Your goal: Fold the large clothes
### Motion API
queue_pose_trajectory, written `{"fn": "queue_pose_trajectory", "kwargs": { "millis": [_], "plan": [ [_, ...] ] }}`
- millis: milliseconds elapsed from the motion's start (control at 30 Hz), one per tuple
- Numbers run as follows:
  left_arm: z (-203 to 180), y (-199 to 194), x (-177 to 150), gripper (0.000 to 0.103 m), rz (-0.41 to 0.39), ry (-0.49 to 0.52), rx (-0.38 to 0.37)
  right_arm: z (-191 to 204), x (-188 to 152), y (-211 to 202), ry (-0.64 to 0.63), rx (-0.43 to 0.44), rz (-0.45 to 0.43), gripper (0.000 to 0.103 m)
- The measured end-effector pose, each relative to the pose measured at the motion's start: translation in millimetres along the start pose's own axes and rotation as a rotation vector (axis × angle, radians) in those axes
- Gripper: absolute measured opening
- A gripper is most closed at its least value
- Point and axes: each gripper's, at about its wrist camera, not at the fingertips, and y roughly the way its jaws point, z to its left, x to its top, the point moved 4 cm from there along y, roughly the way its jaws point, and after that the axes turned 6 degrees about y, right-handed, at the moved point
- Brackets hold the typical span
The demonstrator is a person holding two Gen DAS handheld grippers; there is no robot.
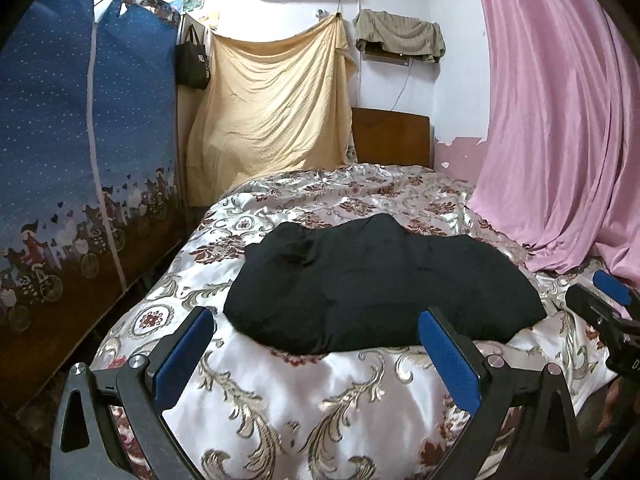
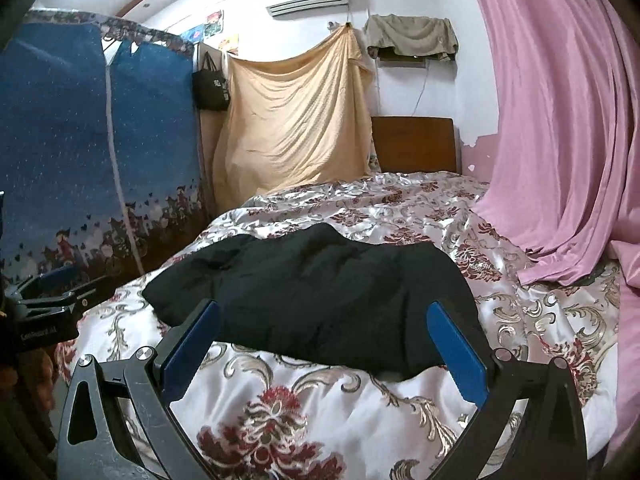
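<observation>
Flowery bed cover (image 1: 280,392) holds the black garment (image 1: 380,284) (lying sideways), just ahead of both empty, wide-open claws: left gripper (image 1: 316,356), right gripper (image 2: 324,344).

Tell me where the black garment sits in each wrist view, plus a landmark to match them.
Left wrist: black garment lies centre frame on the floral bedspread, just beyond the open fingers.
Right wrist: black garment lies centre, slightly left, again just beyond the open fingers.
Shared landmark: wooden headboard.
</observation>
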Motion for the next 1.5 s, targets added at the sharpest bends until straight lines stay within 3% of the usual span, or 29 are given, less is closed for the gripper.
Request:
{"fn": "queue_pose_trajectory", "kwargs": {
  "millis": [500, 1500],
  "plan": [
    [-7, -11, -24, 0.103, 0.003, 0.036, -0.005, 8, -23, -7, 0.015, 0.008, 0.042, 0.101],
    [-7, -13, -24, 0.103, -0.002, 0.034, 0.003, 13, -37, 1, 0.032, 0.009, 0.076, 0.101]
  ]
}}
